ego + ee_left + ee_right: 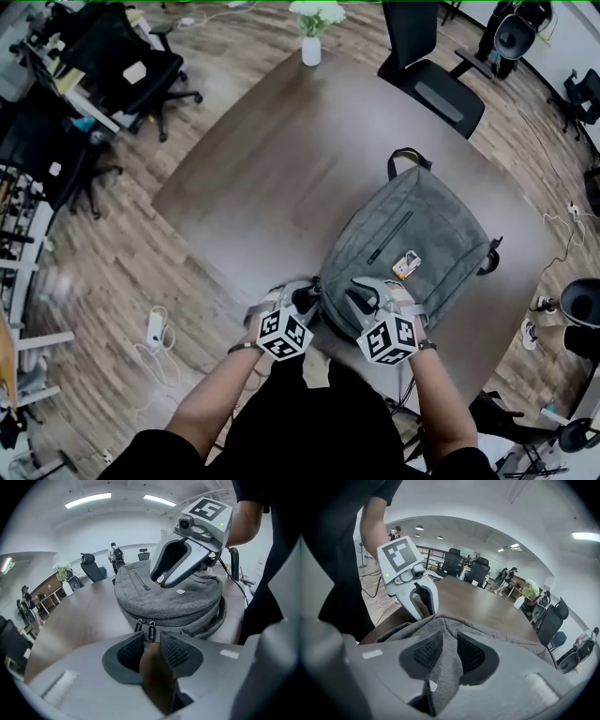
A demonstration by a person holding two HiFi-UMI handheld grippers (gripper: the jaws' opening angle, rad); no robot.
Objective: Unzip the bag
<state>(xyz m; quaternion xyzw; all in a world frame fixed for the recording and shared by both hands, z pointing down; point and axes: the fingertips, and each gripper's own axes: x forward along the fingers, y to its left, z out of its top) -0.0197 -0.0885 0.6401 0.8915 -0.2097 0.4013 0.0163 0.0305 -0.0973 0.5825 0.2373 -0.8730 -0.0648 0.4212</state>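
Left tool (151,640) released beside zipper pulls (146,629), right tool (450,641) pinching bag (412,234) fabric (near table (281,169) edge), open tabletop beyond.

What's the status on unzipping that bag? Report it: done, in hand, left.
Done: nothing yet. The zipper on the bag looks closed, its two pulls side by side.
In hand: the right claw pinches a fold of the bag's fabric, and the left claw is open, just short of the pulls.
Left: grip a pull and draw the zipper open.
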